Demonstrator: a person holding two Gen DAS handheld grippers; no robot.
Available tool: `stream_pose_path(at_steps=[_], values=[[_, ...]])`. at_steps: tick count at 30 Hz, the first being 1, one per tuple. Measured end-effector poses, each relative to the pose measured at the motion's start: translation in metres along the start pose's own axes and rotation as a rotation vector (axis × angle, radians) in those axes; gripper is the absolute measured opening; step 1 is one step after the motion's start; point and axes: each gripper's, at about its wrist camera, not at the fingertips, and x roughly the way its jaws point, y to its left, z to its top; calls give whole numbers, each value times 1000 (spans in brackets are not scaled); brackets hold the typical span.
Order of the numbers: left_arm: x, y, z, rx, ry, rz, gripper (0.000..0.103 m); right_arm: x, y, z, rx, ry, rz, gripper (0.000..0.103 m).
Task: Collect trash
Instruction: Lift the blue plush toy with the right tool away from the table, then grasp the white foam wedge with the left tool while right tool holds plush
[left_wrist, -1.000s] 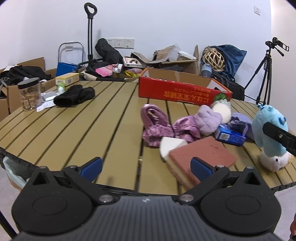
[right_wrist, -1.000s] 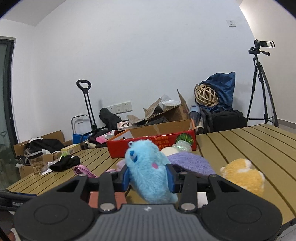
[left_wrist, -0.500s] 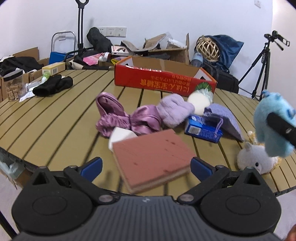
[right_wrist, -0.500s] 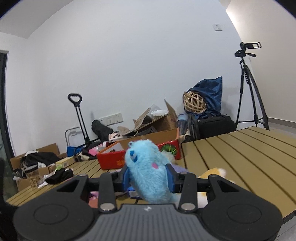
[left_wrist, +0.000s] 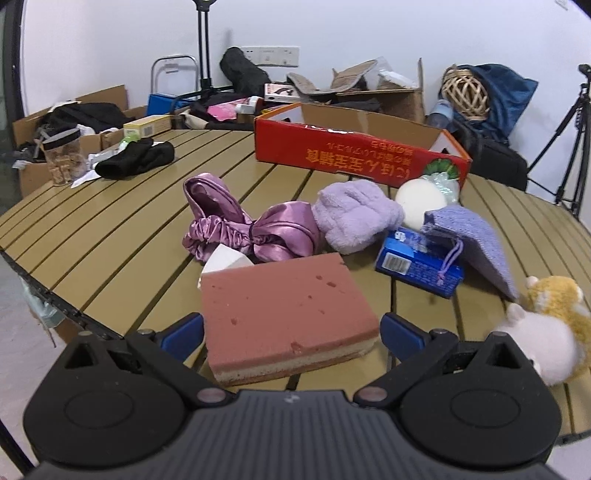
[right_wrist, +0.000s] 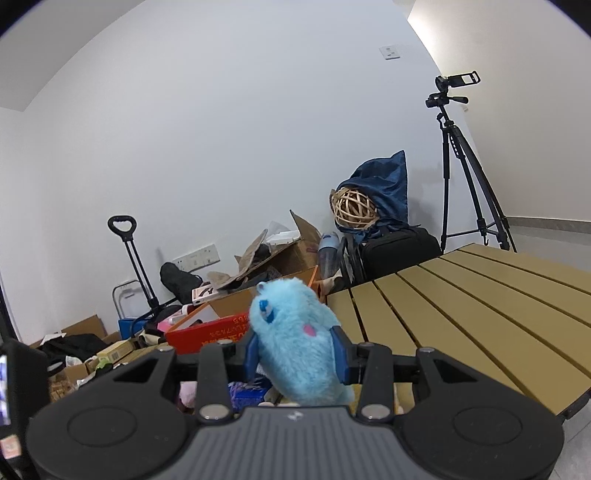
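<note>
My left gripper stands wide open, and the pink sponge block lies on the slatted table right between its two blue pads; I see a narrow gap on each side, so the pads do not press on it. Just behind the sponge a small white wedge touches its far left corner, and behind that lies a crumpled purple satin cloth. To the right of the cloth sits a lilac fluffy piece, then a blue carton with a lilac knitted pouch leaning over it. At the right edge, near my right-side pad, is a white and orange plush toy. Farther away a red cardboard box stands on the table, and on the far left lie a black cloth and a clear jar. My right gripper is partly closed and holds a blue plush toy between its pads, lifted above the table; the red box shows behind it. Far behind, by the wall, I see a woven rattan ball and a camera tripod.
</note>
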Motion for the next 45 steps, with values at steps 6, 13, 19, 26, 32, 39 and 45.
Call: stream_pose_path(at_steps=[6, 13, 19, 26, 32, 39, 45], values=[[3, -10, 1, 6, -23, 74, 103, -2, -3, 0, 12, 3, 4, 38], [2, -9, -2, 22, -25, 68, 103, -3, -3, -1, 16, 4, 1, 38], [-1, 1, -6, 49, -3, 14, 90, -1, -5, -1, 23, 13, -12, 38], [1, 18, -9, 31, 52, -57, 88, 5, -2, -3, 23, 25, -19, 38], [-17, 25, -8, 58, -34, -90, 103, 6, -4, -2, 17, 31, -17, 38], [-11, 37, 8, 56, -49, -82, 103, 8, -2, -3, 6, 37, -5, 38], [-4, 61, 28, 43, -80, -50, 103, 12, 2, -5, -6, 44, 1, 38]])
